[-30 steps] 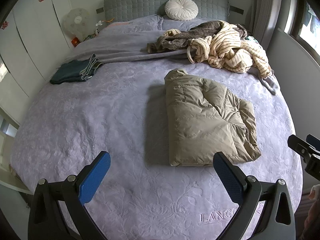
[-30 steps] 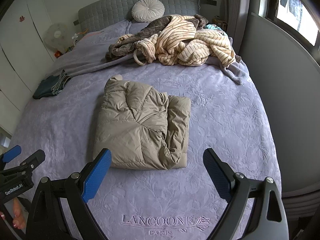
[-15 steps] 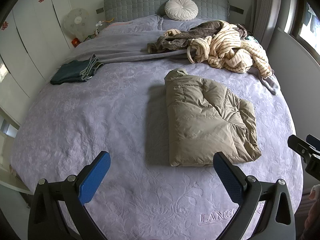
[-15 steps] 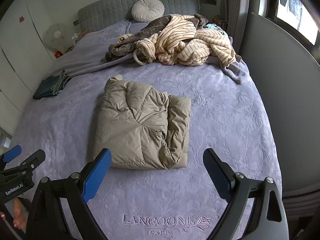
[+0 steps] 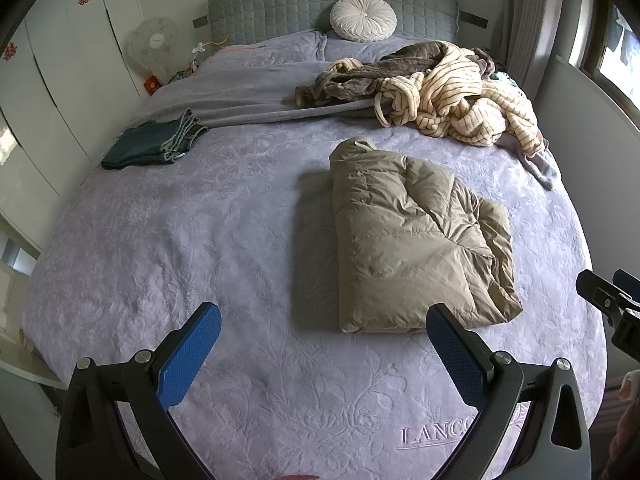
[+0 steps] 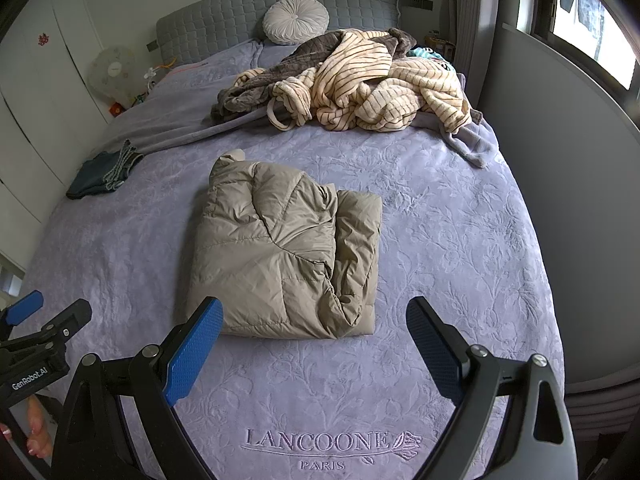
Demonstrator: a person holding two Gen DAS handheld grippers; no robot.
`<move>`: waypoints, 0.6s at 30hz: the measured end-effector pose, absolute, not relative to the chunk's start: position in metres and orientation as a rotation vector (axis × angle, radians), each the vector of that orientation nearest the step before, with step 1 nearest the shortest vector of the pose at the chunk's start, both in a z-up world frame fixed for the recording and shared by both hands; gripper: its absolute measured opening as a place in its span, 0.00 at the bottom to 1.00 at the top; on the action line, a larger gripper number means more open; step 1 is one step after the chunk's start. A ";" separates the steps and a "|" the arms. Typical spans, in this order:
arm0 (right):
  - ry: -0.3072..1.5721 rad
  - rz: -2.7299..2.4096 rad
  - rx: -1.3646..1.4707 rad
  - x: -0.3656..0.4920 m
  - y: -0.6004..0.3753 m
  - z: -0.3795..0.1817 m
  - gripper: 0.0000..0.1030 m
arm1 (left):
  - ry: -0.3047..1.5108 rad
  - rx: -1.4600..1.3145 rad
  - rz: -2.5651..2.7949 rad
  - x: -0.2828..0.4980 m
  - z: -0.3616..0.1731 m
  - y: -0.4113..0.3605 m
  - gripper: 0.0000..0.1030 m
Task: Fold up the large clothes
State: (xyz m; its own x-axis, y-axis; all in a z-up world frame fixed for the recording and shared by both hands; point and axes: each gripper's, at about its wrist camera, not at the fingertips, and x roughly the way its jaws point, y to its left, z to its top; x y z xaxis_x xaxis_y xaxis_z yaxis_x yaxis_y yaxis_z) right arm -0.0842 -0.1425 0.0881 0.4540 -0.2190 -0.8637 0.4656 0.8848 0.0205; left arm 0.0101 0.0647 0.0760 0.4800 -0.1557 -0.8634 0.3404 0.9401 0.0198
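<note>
A wide bed covered by a lilac quilted bedspread with an embossed floral pattern fills both views, its foot edge embroidered with "LANCOONE PARIS", and a grey tufted padded headboard stands at the far end. Heaped near the head on the window side lies a tangled pile of cream striped and brown fleece robes. The task's garment, a beige puffy quilted down jacket, lies folded into a thick rectangular bundle in the middle of the bedspread, its collar end pointing toward the headboard. A small folded stack of dark teal jeans sits well apart from it, near the wardrobe-side edge. A round white pleated cushion leans against the headboard. The left gripper hangs over the foot of the bed with its blue-padded jaws spread wide and nothing between them; the right gripper is likewise spread wide and empty, just short of the jacket's near edge.
</note>
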 end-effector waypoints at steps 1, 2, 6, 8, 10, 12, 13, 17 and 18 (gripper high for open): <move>1.017 -0.428 0.270 -0.084 -0.143 0.088 0.91 | 1.027 0.202 -0.305 0.010 0.076 0.063 1.00; 1.017 -0.427 0.270 -0.084 -0.142 0.089 0.91 | 1.028 0.203 -0.306 0.011 0.076 0.063 1.00; 1.017 -0.428 0.270 -0.084 -0.142 0.089 0.91 | 1.031 0.202 -0.303 0.012 0.076 0.066 1.00; 1.017 -0.429 0.271 -0.084 -0.142 0.088 0.91 | 1.029 0.204 -0.304 0.013 0.075 0.066 1.00; 1.017 -0.428 0.270 -0.084 -0.143 0.088 0.91 | 1.030 0.204 -0.304 0.013 0.075 0.066 1.00; 1.017 -0.428 0.271 -0.084 -0.142 0.088 0.91 | 1.031 0.204 -0.305 0.013 0.075 0.066 1.00; 1.017 -0.428 0.271 -0.084 -0.142 0.088 0.91 | 1.031 0.204 -0.305 0.013 0.074 0.066 1.00; 1.017 -0.429 0.271 -0.084 -0.142 0.088 0.91 | 1.031 0.203 -0.303 0.013 0.074 0.066 1.00; 1.017 -0.429 0.270 -0.084 -0.142 0.089 0.91 | 1.031 0.204 -0.303 0.013 0.074 0.065 1.00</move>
State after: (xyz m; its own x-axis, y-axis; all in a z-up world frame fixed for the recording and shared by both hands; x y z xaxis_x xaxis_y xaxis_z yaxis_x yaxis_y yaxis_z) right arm -0.0844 -0.1416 0.0886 0.4533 -0.2193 -0.8640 0.4660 0.8846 0.0200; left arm 0.0127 0.0655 0.0743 0.4781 -0.1515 -0.8651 0.3412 0.9397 0.0240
